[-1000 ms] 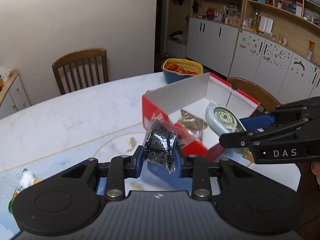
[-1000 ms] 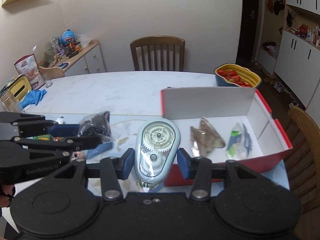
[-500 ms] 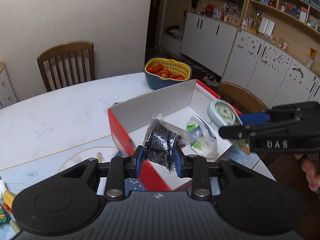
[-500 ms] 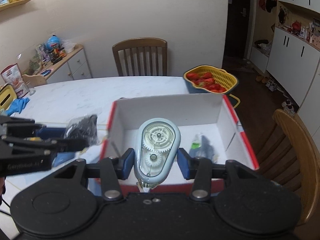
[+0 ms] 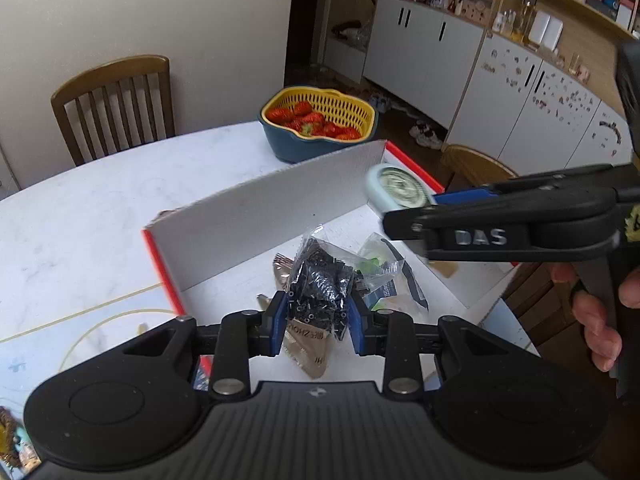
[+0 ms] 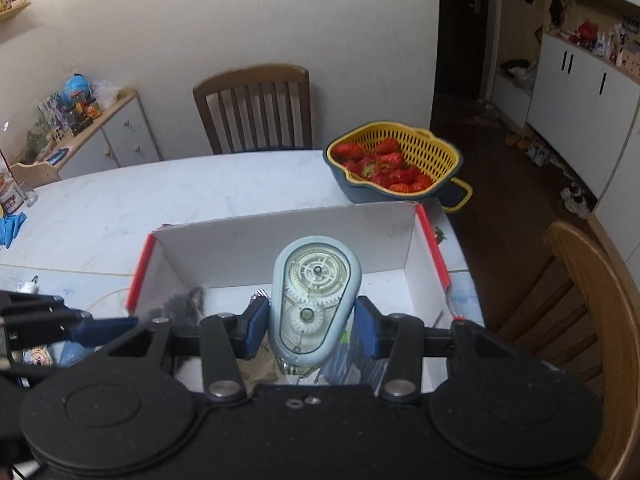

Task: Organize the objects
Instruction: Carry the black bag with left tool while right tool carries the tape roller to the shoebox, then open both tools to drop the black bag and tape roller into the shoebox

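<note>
My left gripper (image 5: 318, 322) is shut on a clear bag of small black parts (image 5: 320, 288) and holds it over the open red box with white walls (image 5: 256, 216). My right gripper (image 6: 312, 326) is shut on a pale blue correction tape dispenser (image 6: 314, 300) with visible gears, also above the box (image 6: 280, 240). The dispenser shows in the left wrist view (image 5: 394, 190) at the tip of the right gripper. A brown foil packet (image 5: 306, 350) and a green-and-white packet (image 5: 380, 276) lie on the box floor.
A yellow-and-blue basket of strawberries (image 6: 394, 166) stands on the white table (image 6: 140, 208) behind the box. Wooden chairs stand at the far side (image 6: 254, 106) and at the right (image 6: 592, 304). A blue cloth (image 6: 10, 228) lies at the table's left edge.
Both grippers have moved forward and over the box, each still holding its object. The box now lies right under them and the strawberry basket looks closer.
</note>
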Motion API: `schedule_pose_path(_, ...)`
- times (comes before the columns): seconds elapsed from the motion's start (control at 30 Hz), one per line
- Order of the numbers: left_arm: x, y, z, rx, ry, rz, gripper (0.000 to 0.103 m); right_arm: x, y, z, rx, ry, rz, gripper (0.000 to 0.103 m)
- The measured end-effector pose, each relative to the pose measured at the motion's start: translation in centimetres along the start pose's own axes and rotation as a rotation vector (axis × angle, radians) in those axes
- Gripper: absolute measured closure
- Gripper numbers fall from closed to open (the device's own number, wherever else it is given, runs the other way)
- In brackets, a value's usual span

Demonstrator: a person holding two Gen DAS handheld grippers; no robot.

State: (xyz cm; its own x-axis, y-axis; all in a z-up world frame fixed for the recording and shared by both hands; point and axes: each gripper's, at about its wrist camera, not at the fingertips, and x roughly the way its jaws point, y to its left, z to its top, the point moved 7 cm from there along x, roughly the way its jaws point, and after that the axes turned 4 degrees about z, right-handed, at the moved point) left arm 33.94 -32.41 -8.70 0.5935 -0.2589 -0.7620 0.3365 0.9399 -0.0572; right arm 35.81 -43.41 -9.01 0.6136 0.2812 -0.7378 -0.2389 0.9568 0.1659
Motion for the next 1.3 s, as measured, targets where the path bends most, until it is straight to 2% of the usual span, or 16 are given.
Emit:
schedule_pose_path(0.5, 6.3, -0.5, 0.2, -0.004, 0.144, 0.023, 0.073, 7.6, -1.3, -0.7, -0.03, 0.168, 0.002, 0.058)
schedule_pose_path(0.63, 7.4, -0.7, 0.0, 0.006, 0.193, 0.015, 0.073, 8.4, -1.2, -0.8, -0.036, 0.204, 0.012, 0.058)
schedule_pose_path(0.73, 7.8, -0.8, -0.2, 0.021, 0.207, 0.019, 0.072, 9.0, -1.1, -0.8, -0.034, 0.238, 0.0, 0.058)
schedule_pose_path(1.03, 8.3, -0.9, -0.6, 0.038, 0.24, 0.02, 0.072, 9.9, -0.8, -0.9, -0.072, 0.267, -0.027, 0.055)
schedule_pose_path(1.13, 8.3, -1.1, -0.7, 0.052, 0.241, 0.019, 0.062, 9.7, -1.0, -0.9, -0.062, 0.259, -0.03, 0.051)
schedule_pose_path(1.2, 8.1, -1.1, -0.7, 0.053, 0.232, 0.029, 0.044, 9.4, -1.0, -0.8, -0.056, 0.25, -0.03, 0.049)
schedule_pose_path(1.3, 7.8, -1.0, -0.7, 0.054, 0.219, 0.032, 0.042, 8.7, -1.0, -0.5, -0.056, 0.234, -0.026, 0.048)
